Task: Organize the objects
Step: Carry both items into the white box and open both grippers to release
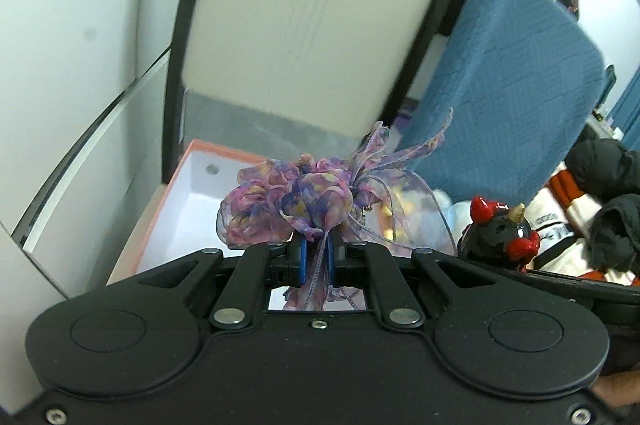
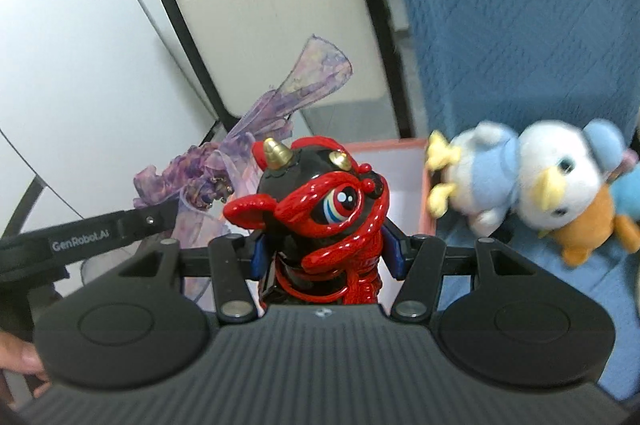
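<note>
Bedcover (image 1: pixel 508 81), blue and quilted, at two o'clock in left wrist view. White chair back (image 1: pixel 312 25) with slot handle at twelve o'clock, black-framed. Open box (image 1: pixel 168 205), orange-rimmed, white inside, at nine to ten o'clock below the chair; seen again at one o'clock in right wrist view. Plush birds (image 2: pixel 532 177), white, blue and orange, lying on the blue cover at three o'clock, just beside the box wall.

Left gripper (image 1: pixel 316 261): jaws drawn nearly together, pinching the trailing ribbons of a purple organza bow (image 1: pixel 304 201); bow held above the box's right part. Right gripper (image 2: pixel 320 253): jaws partly closed, clamped on both sides of a red-and-black lion figurine (image 2: pixel 320 201), upright, gold horn at twelve o'clock. Figurine at four o'clock of the bow, near but apart.
</note>
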Demonstrator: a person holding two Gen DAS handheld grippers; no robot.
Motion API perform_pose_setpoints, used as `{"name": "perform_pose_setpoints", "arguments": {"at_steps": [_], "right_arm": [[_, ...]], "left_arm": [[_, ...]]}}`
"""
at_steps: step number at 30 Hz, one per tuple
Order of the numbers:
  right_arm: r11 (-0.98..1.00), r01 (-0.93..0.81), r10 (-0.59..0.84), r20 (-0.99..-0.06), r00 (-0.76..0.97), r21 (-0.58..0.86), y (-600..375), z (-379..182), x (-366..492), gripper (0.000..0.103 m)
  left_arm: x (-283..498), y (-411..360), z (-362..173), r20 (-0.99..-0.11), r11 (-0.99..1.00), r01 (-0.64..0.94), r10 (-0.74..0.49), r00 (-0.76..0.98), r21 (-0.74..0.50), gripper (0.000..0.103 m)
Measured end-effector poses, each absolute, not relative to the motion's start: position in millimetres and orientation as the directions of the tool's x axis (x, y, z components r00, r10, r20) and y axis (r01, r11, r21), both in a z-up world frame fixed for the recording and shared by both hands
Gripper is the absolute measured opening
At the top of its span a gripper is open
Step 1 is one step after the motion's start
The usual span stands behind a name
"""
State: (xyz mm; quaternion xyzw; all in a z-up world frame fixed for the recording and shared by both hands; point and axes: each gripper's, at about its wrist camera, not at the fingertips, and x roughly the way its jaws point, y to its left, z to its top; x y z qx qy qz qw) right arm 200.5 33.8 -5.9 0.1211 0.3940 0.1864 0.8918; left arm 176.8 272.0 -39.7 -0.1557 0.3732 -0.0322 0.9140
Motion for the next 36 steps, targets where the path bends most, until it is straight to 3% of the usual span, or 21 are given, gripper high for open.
{"name": "perform_pose_setpoints", "arguments": {"at_steps": [19,28,33,36], "right_arm": [[0.932,-0.198,0.359,-0.849,0.388,0.303,107,-144,244,0.058],[0.942,-0.214,0.316,-0.896,0.312,0.258,123,-182,251,0.058],[0.945,-0.217,0.303,-0.907,0.292,0.246,126,-190,250,0.059],[0.945,-0.21,0.303,-0.91,0.281,0.25,126,-191,248,0.062]], "left_arm": [[224,318,-192,-0.862,0.955,-0.135,-0.17,0.477,-0.263,0.009],[227,326,-224,-0.89,0.959,-0.13,-0.176,0.421,-0.251,0.011],[231,323,-226,-0.895,0.96,-0.133,-0.173,0.41,-0.246,0.02],[226,330,-219,-0.882,0.951,-0.135,-0.196,0.428,-0.277,0.033]]}}
